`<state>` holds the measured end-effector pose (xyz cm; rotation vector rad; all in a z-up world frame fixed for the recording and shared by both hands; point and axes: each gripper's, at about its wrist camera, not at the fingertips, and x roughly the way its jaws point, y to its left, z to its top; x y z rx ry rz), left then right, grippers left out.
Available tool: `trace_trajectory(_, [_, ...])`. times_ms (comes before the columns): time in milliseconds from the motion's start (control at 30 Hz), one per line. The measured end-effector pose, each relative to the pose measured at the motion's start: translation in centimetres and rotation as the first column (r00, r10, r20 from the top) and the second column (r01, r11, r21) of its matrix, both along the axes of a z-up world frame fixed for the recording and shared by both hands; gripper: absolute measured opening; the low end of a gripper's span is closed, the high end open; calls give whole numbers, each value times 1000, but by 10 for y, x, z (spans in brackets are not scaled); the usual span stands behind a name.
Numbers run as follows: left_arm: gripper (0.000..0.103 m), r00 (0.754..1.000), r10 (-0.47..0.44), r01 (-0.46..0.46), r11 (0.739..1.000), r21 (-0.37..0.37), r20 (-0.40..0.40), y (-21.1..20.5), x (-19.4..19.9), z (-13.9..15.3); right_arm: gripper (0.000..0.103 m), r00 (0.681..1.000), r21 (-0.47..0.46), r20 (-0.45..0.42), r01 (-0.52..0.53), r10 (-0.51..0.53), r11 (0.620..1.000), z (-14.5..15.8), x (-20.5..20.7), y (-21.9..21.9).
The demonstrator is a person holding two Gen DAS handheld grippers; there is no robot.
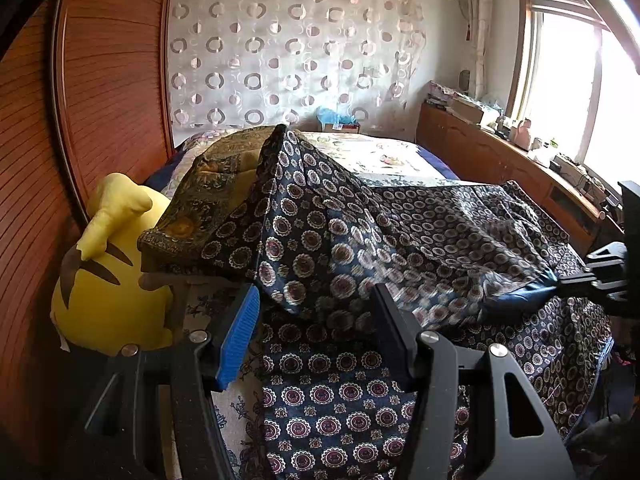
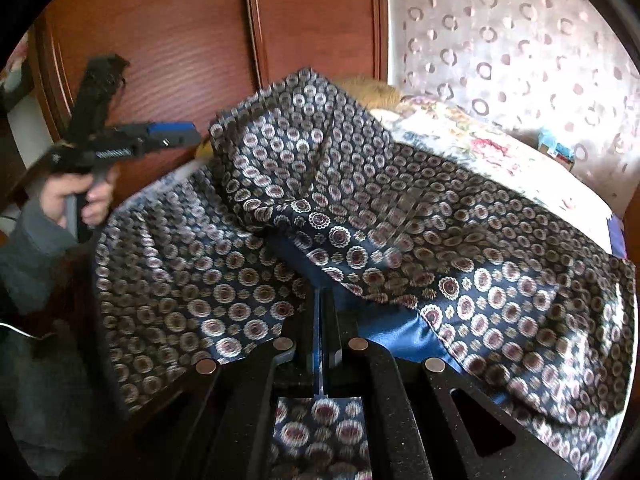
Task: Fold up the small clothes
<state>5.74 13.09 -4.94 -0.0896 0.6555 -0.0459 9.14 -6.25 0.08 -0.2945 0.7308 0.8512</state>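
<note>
A dark blue garment [image 1: 360,232] with round medallion print lies spread and rumpled across the bed, one fold humped up at the back; it fills the right wrist view [image 2: 360,208] too. My left gripper [image 1: 316,300] is open, its jaws wide apart just above the cloth, holding nothing. It shows in the right wrist view [image 2: 188,136] at the left, above the garment's edge. My right gripper [image 2: 325,300] is shut on the garment's blue-lined edge and pulls it taut. It shows in the left wrist view [image 1: 560,282] at the far right.
A yellow plush toy [image 1: 108,280] lies at the bed's left side by the wooden wardrobe [image 1: 100,80]. A brown patterned cloth [image 1: 200,192] lies behind the garment. A floral bedspread [image 1: 380,156] covers the bed. A cluttered wooden cabinet [image 1: 500,152] runs under the window.
</note>
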Motion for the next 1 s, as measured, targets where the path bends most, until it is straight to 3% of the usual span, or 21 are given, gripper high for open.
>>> trace_trajectory(333, [58, 1000, 27, -27, 1000, -10, -2, 9, 7, -3, 2, 999, -23, -2, 46, -46, 999, -1, -33, -25])
trace_trajectory(467, [58, 1000, 31, -31, 1000, -3, 1, 10, 9, -5, 37, 993, -13, 8, 118, -118, 993, 4, -35, -42])
trace_trajectory(633, [55, 999, 36, -36, 999, -2, -21, 12, 15, -11, 39, 973, 6, 26, 229, -229, 973, 11, -30, -77])
trace_trajectory(767, [48, 999, 27, -27, 1000, -3, -27, 10, 19, -12, 39, 927, -2, 39, 374, -374, 927, 14, -19, -118])
trace_trajectory(1000, [45, 999, 26, -26, 1000, 4, -41, 10, 24, -16, 39, 807, -41, 55, 590, -588, 806, 9, 5, -193])
